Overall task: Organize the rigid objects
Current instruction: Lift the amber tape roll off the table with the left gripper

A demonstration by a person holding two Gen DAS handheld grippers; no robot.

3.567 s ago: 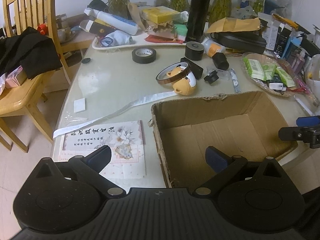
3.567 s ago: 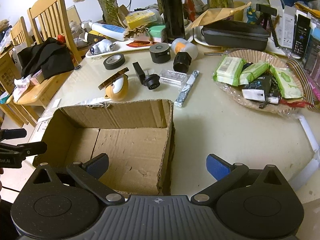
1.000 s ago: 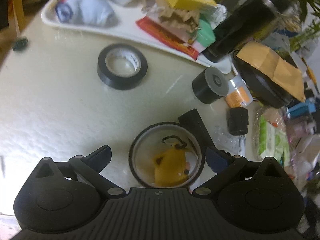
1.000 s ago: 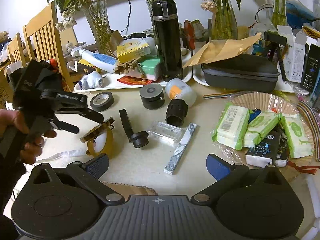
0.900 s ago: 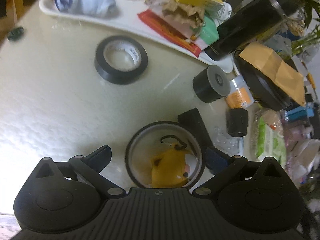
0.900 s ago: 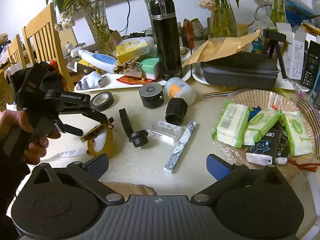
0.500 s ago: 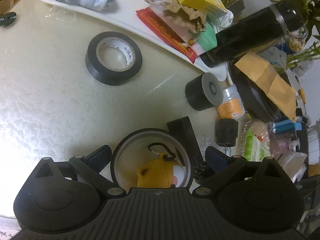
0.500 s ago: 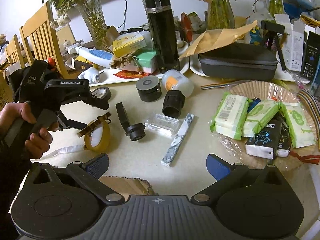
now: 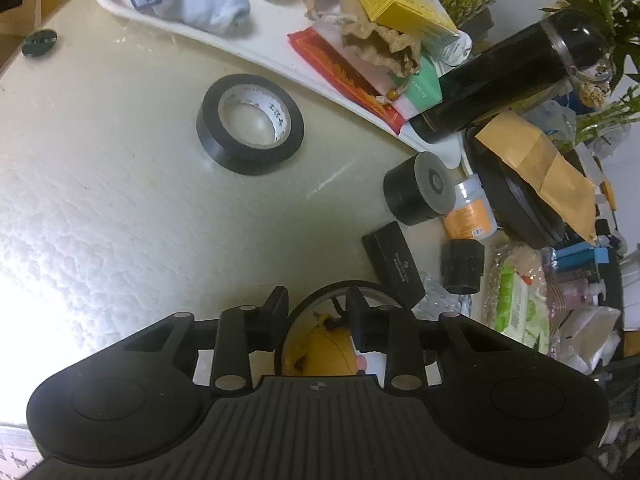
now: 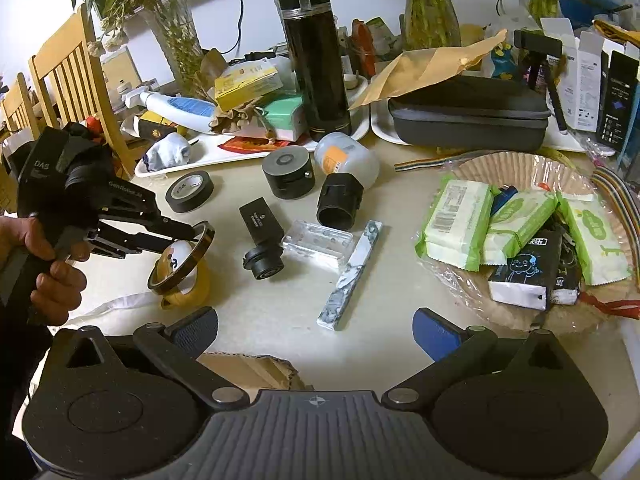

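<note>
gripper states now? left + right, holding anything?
Left gripper: shut on the amber tape roll, pinching its rim above the yellow toy.
Right gripper: open, holding nothing.

Open tabletop [image 9: 100, 184] to the left of the black tape roll [image 9: 250, 124], wide enough for a gripper. Blocked behind by the white tray [image 9: 276, 46] (piled with boxes and a sock). On the right, crowded: black puck [image 10: 288, 172], black block [image 10: 260, 216], clear case [image 10: 318, 242], marbled bar [image 10: 350, 276]; only narrow gaps between. Free strip in front of the marbled bar, up to the cardboard edge [image 10: 248, 364].
</note>
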